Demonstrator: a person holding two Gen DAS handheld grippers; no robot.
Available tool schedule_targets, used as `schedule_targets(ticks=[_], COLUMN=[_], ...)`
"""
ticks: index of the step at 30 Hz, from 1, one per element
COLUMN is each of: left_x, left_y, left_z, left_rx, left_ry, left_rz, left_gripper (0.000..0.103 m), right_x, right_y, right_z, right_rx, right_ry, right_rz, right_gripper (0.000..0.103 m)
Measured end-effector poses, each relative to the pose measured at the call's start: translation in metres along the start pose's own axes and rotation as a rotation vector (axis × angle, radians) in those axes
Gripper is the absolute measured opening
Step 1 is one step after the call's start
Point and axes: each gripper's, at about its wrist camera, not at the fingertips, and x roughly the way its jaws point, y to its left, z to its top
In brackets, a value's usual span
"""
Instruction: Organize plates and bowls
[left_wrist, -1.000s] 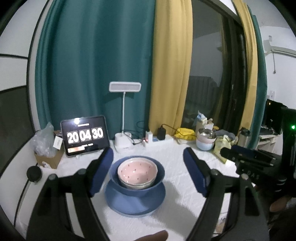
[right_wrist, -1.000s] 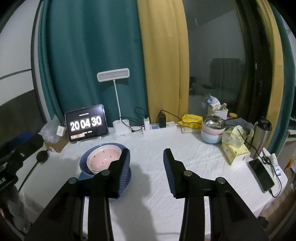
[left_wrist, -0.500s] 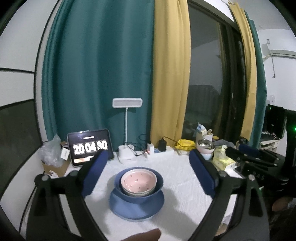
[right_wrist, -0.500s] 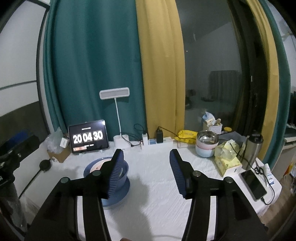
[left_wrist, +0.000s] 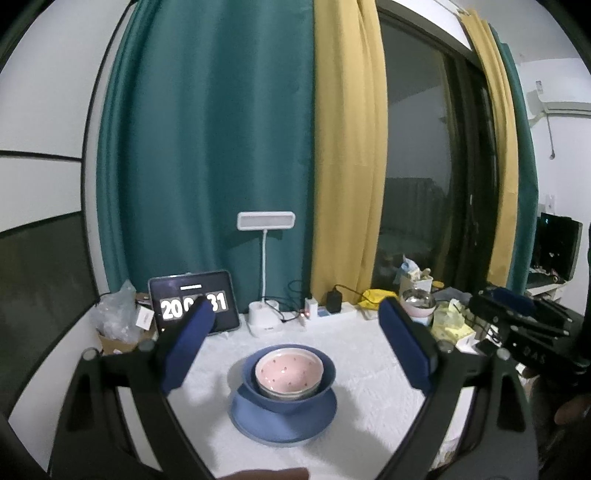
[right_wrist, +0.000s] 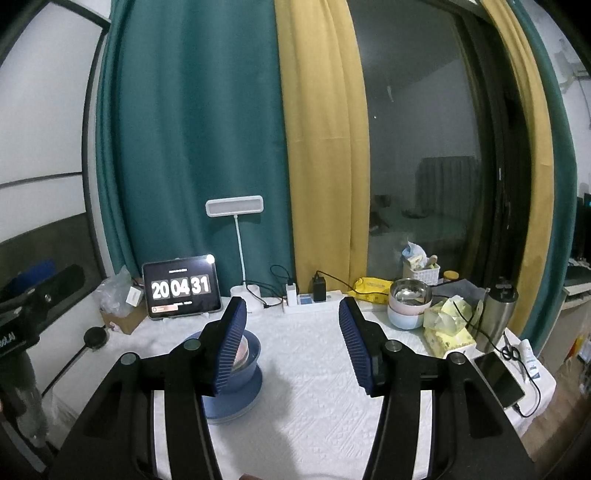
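Both of your claws have pulled up and back since a second ago, so the dishes look smaller and farther off now, and the clock has ticked from 20:04:30 to 20:04:31. Your left claw (left_wrist: 295, 345) is spread wide apart with nothing in it, and it hangs above the dishes without touching them. Your right claw (right_wrist: 291, 345) is spread apart too and grips nothing; it hangs over the white cloth on the tabletop (right_wrist: 314, 369), to the right of the dishes. The pink bowl (left_wrist: 289, 372) with little dots sits inside the blue bowl (left_wrist: 325, 380), and the blue bowl sits on the blue plate (left_wrist: 284, 424). That stack stands near the middle of the tabletop (left_wrist: 369, 369). From the right wrist view, the left finger of your right claw hides part of the stack, so you see just the blue bowl (right_wrist: 253, 356) and the blue plate (right_wrist: 236, 406). Behind the stack stand the clock screen (right_wrist: 181, 287) and a white lamp (left_wrist: 266, 221). At the far right of the tabletop are a metal bowl (right_wrist: 410, 293), a yellow tissue pack (right_wrist: 448, 325) and a phone (right_wrist: 498, 378).
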Motion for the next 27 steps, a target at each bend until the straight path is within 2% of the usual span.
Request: schedule_targets(ticks=[27], left_x=[0.005], left_y=[0.011], left_z=[0.002], left_rx=[-0.032], left_ry=[-0.003], left_rz=[0.051], left_gripper=[0.092], right_x=[-0.001], right_y=[0.0], right_z=[0.0], right_rx=[-0.003], right_ry=[0.004], right_rz=[-0.002], right_gripper=[0.055])
